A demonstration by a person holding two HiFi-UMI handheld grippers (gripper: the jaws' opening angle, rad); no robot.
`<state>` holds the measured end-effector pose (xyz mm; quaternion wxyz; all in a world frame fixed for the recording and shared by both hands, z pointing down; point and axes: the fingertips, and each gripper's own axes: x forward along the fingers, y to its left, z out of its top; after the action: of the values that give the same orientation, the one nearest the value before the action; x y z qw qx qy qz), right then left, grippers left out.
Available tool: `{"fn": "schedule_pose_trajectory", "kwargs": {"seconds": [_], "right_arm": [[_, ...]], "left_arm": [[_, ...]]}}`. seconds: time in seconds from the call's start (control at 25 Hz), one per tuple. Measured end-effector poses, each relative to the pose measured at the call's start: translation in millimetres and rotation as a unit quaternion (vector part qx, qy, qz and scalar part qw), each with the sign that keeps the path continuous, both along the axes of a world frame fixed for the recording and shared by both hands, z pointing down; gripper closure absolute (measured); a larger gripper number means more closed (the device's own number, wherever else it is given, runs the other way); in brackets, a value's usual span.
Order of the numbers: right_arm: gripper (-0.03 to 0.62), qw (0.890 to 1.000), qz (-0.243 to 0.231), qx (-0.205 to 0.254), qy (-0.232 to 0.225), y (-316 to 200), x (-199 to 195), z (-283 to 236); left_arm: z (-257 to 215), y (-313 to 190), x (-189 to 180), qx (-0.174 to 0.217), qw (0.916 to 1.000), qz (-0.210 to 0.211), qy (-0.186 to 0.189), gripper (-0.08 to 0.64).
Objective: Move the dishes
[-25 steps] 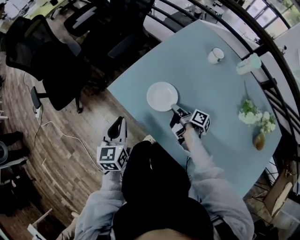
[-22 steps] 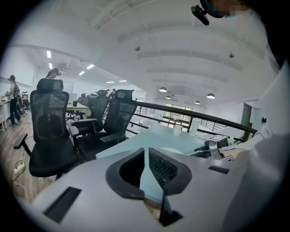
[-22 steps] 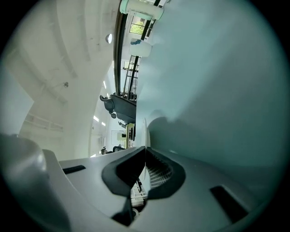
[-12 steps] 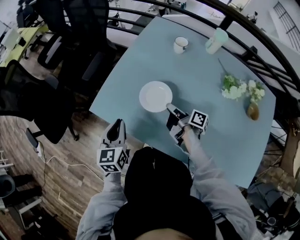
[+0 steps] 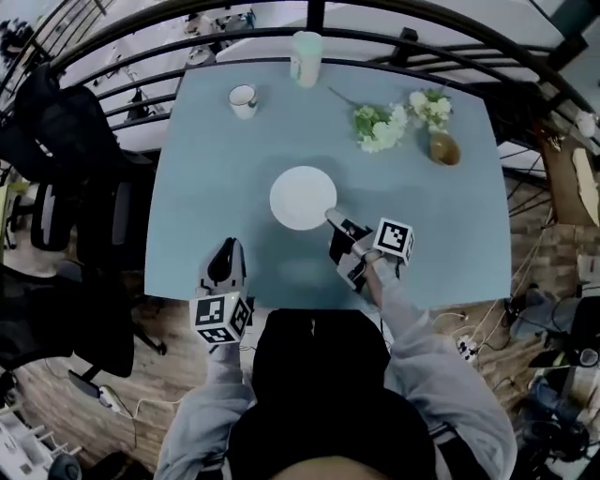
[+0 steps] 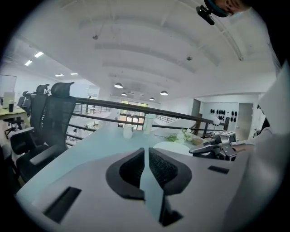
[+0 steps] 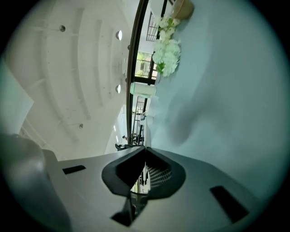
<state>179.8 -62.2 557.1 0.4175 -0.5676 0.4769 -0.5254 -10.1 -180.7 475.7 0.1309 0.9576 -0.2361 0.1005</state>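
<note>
The person stands at the near edge of a pale blue table [image 5: 206, 187] with a gripper in each hand. The right gripper [image 5: 329, 217] reaches in over the tabletop, rolled onto its side. Its jaws are closed tight on the near right rim of a white plate [image 5: 302, 197], and in its own view the two pads meet at the tips. The plate lies level over the middle of the table. A soft shadow spreads on the surface beyond it, so it looks held just clear of the top rather than resting on it.

The left gripper [image 6: 146, 151] hangs over the table's near left edge, well apart from the plate and pointing across the table. Its pads are drawn together to a thin slit, with nothing between them.

Along the far side stand a white mug [image 5: 243, 99] towards the left and a pale green tumbler [image 5: 306, 45] right at the far edge. To the right, a spray of white flowers [image 5: 394, 120] with green leaves lies flat, with a small brown vase [image 5: 443, 147] just beside it. A black railing [image 5: 312, 13] curves round behind the table. Black office chairs [image 5: 56, 131] stand off to the left on a wooden floor [image 5: 159, 370]
</note>
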Motion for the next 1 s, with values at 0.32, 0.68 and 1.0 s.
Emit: {"fn": "schedule_pose_trajectory", "kwargs": {"seconds": [0.32,0.68,1.0], "right_arm": [[0.577,0.995,0.099,-0.013,-0.010,58,37,22],[0.577,0.987,0.150,-0.042,-0.038,84,40,57],[0.577,0.979,0.166,-0.100,-0.056,81,32,77]], "left_arm": [[1,26,60,0.003,0.9956,0.094,-0.006,0.517],[15,34,72,-0.018,0.9928,0.117,-0.012,0.517],[20,43,71,-0.021,0.9922,0.122,-0.015,0.517]]}}
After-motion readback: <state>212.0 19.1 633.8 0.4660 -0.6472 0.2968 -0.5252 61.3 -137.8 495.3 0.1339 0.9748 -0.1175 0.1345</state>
